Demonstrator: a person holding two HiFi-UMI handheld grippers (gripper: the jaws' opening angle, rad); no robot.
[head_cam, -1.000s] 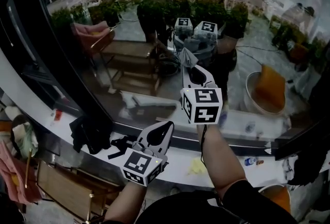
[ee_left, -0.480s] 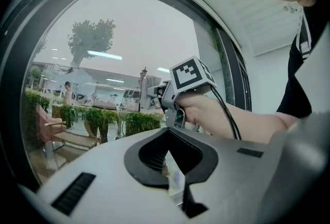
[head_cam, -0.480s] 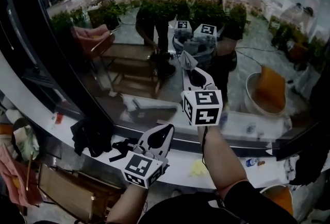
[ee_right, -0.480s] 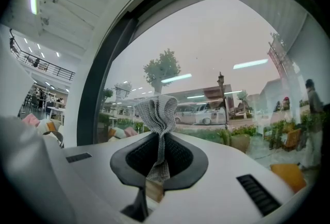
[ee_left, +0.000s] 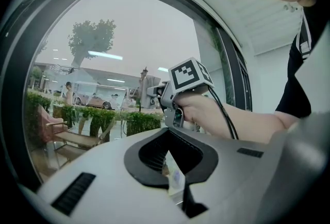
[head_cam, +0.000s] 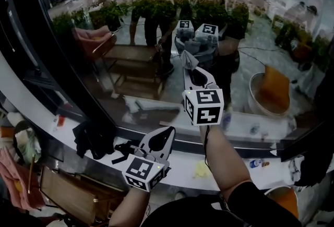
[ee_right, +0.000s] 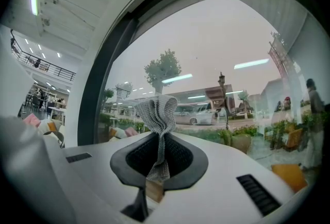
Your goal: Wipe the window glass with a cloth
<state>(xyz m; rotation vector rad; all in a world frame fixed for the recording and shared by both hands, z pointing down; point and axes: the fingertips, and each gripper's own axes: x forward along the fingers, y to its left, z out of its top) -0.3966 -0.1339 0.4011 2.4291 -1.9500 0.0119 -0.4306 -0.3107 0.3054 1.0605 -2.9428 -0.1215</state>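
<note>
The window glass (head_cam: 130, 38) curves across the head view with a street and plants behind it. My right gripper (head_cam: 190, 66) is raised in front of the pane and shut on a grey knitted cloth (head_cam: 188, 58). In the right gripper view the cloth (ee_right: 157, 112) fans out above the shut right gripper (ee_right: 156, 174), close to the glass (ee_right: 216, 48). My left gripper (head_cam: 167, 131) hangs lower, over the white sill (head_cam: 180, 163), its jaws together with nothing held. The left gripper (ee_left: 172, 179) looks up at the right gripper's marker cube (ee_left: 191, 73).
A black window frame (head_cam: 31, 38) runs down the left side. On the sill lie a black bundle (head_cam: 94, 137), a yellow scrap (head_cam: 200, 169) and a small bottle (head_cam: 254, 163). A wooden chair (head_cam: 68, 192) stands below the sill at the left.
Both grippers have stayed almost where they were. Figures seen through the glass have shifted a little.
</note>
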